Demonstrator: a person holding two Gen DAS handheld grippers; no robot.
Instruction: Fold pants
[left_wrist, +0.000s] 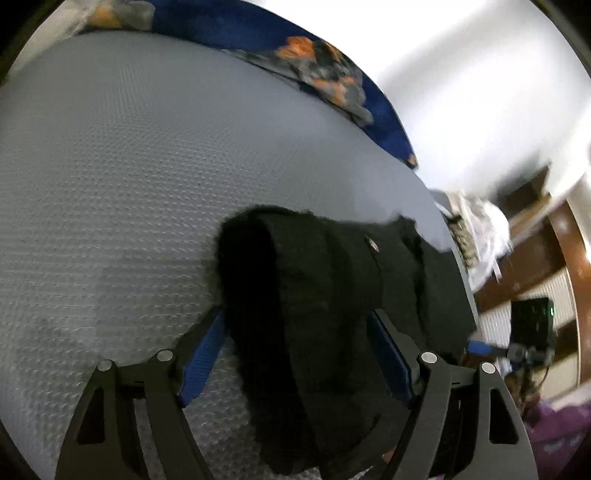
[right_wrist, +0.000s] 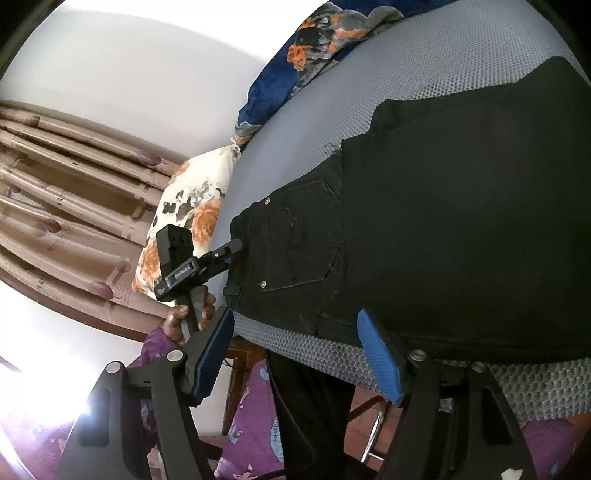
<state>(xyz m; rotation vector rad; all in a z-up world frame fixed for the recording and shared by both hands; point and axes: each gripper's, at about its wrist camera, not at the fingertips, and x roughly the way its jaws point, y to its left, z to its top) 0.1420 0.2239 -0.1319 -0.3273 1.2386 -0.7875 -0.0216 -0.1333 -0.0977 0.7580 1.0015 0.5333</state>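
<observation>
- The left hand-held gripper (left_wrist: 295, 354) has its blue pads spread either side of a thick fold of black pants (left_wrist: 325, 295); whether they press the cloth cannot be told.
- The right hand-held gripper (right_wrist: 295, 354) hangs open at the mattress edge.
- The pants lie folded on the grey textured mattress (left_wrist: 129, 184).
- Beyond, a floral pillow (right_wrist: 184, 218) sits beside the mattress.

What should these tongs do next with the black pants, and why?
Probably draw the left tongs back off the waistband of the pants. The pants lie folded on the grey mat, and those tongs stand open around the waistband, seemingly without pinching it. The right tongs are open and empty too.
</observation>
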